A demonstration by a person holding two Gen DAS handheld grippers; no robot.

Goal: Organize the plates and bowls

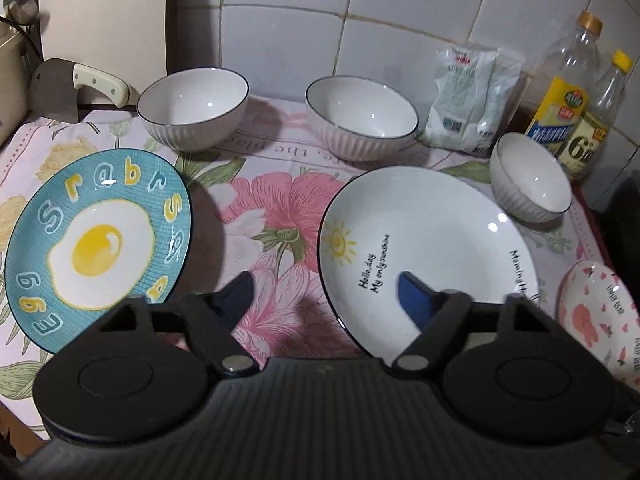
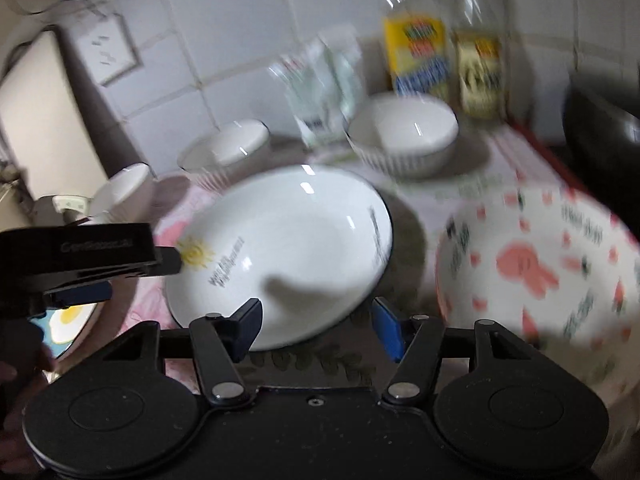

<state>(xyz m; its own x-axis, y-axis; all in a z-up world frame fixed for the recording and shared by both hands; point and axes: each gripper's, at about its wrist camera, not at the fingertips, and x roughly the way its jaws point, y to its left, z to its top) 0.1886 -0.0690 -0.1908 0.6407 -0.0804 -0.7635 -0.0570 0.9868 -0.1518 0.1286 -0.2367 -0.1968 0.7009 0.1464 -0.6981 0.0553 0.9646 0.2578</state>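
Observation:
On the floral cloth lie a blue fried-egg plate (image 1: pixel 96 240) at left, a white sun-print plate (image 1: pixel 432 248) in the middle and a pink-print plate (image 1: pixel 600 312) at the right edge. Three white ribbed bowls (image 1: pixel 196 108) (image 1: pixel 362 116) (image 1: pixel 532 178) stand behind them. My left gripper (image 1: pixel 324 296) is open and empty, above the cloth at the white plate's left rim. In the blurred right wrist view my right gripper (image 2: pixel 316 322) is open and empty, over the near rim of the white plate (image 2: pixel 288 240), with the pink-print plate (image 2: pixel 536 268) to its right.
A cleaver (image 1: pixel 80 84) lies at the back left. A white bag (image 1: pixel 468 96) and two oil bottles (image 1: pixel 568 96) stand against the tiled wall at back right. A dark pot (image 2: pixel 604 128) sits beyond the cloth's right edge. The left gripper's body (image 2: pixel 76 264) shows at left.

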